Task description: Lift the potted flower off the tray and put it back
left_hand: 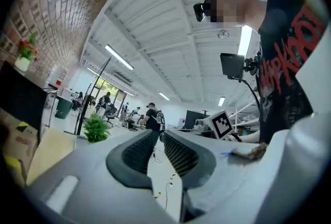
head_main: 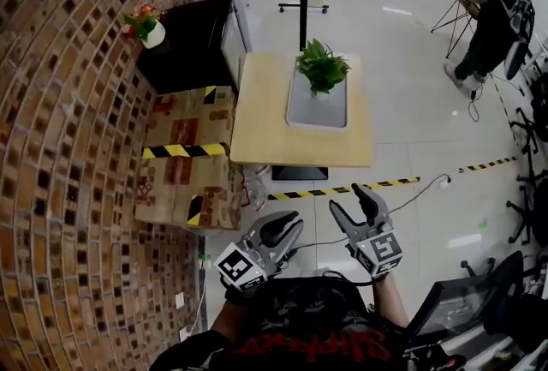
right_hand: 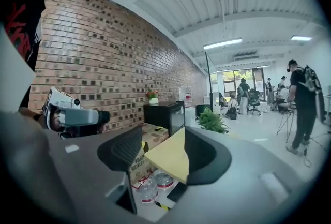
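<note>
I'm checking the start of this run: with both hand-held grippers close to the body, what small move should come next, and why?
Probably bring both forward toward the potted flower. It stands on the tray on the table, well beyond the left hand-held gripper and the right hand-held gripper. Neither holds anything, and the right one's jaws stand apart.

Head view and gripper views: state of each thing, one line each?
potted flower: upright, on the tray
tray: flat on the table
left gripper: jaws narrowly apart, empty
right gripper: jaws open, empty
</note>
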Motion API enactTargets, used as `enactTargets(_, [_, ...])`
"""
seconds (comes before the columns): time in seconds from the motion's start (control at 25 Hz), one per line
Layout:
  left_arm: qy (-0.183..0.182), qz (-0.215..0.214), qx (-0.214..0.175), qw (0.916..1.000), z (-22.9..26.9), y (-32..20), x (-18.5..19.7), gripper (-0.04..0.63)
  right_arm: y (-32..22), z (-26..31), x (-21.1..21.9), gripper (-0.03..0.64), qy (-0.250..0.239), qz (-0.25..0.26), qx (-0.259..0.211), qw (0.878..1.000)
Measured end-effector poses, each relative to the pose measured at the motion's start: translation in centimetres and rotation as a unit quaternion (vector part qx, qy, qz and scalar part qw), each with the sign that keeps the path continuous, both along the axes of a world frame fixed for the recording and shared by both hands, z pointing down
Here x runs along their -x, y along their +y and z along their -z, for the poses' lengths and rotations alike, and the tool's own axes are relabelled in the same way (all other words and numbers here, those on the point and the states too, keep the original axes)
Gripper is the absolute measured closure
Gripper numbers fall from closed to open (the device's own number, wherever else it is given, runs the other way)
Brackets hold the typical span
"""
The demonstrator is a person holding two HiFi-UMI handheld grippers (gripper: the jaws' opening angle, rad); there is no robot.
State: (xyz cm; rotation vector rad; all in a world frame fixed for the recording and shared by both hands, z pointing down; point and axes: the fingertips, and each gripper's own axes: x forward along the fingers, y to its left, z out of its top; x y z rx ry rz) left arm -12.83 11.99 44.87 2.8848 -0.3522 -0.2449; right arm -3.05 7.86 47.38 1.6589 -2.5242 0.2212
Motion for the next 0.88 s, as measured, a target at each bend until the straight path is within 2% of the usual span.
enactTargets(0.16, [-0.008,-0.013,-0.007,0.9999,1.1,-6.9,0.0,0.528,-6.8,-1.1,-1.3,0.291,0.015,-0.019,0.013,1.0])
enactTargets(0.28, [0.016,-0.004,-0.003,0.9999,2.2,-11.2,-0.1,0.526,-11.1,-2.5,-3.2,0.234,0.013,-0.031,0.031,0.999])
enactTargets(0.36, [0.031,-0.004,0.008,0.9995,2.2,-13.3,-0.4,0.526,-14.1,-4.5,-4.7,0.166,0.017,-0.042,0.049,0.998])
enactTargets(0.44, [0.026,-0.006,0.019,0.9995,1.6,-15.2,-1.2,0.511,-17.8,-7.2,-6.5,0.079,0.026,-0.052,0.068,0.996])
enactTargets(0.48, [0.021,-0.006,0.024,0.9995,1.3,-16.2,-1.7,0.501,-19.9,-8.8,-7.4,0.057,0.031,-0.054,0.078,0.995])
enactTargets(0.64, [0.01,0.005,0.041,0.9991,1.1,-20.0,-3.9,0.417,-29.4,-16.7,-11.1,0.028,0.047,-0.054,0.128,0.989])
enactTargets(0.76, [-0.015,0.036,0.051,0.9979,0.9,-24.0,-6.8,0.411,-37.3,-22.7,-14.8,0.029,0.067,-0.07,0.154,0.983])
enactTargets(0.88, [-0.043,0.058,0.058,0.9958,1.3,-27.3,-10.4,0.412,-43.5,-27.5,-16.0,0.028,0.062,-0.048,0.19,0.979])
